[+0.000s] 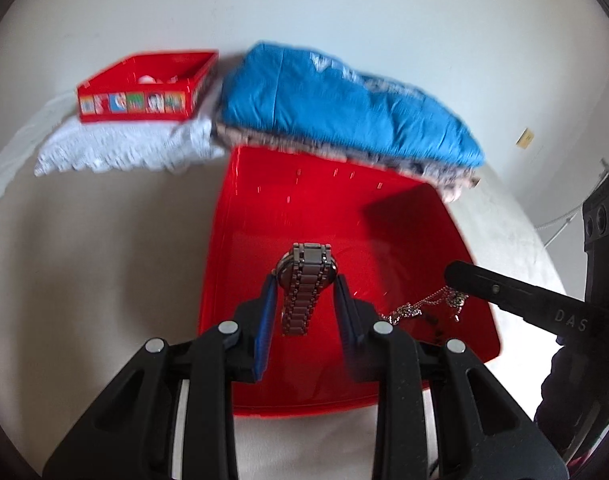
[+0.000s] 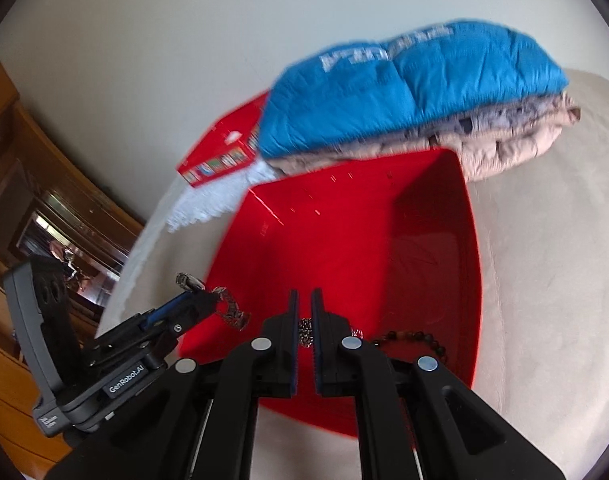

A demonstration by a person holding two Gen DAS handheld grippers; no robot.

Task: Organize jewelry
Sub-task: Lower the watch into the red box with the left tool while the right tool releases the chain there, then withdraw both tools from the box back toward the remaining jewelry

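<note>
Now both catches hang over the big red box [image 1: 264, 200]: the left hand-held gripper [image 1: 306, 280] clamps a metal watch [image 1: 304, 280], the right hand-held gripper [image 2: 304, 320] pinches a silver chain [image 2: 305, 334]. Next, I'd say, lower each and release inside, clear of the bead bracelet [image 2: 416, 340].

Big red bin [image 1: 384, 208] open on top, floor mostly bare, room to pass down inside. Far rim blocked: folded blue quilt [image 1: 344, 100] on a beige quilt [image 2: 512, 140] overhangs that edge. Left of the pile, small red box [image 1: 144, 88] on a white knitted cloth [image 1: 124, 148], well apart from the bin. Cream surface [image 1: 84, 260] left of the bin is bare; right side [image 2: 544, 280] bare too. Over the bin's near part the two tongs crowd each other: left tongs [image 1: 306, 280] with watch [image 1: 304, 280], right tongs [image 2: 305, 312] with chain [image 1: 424, 304] just beside. Bead bracelet [image 2: 416, 342] at near right wall.
</note>
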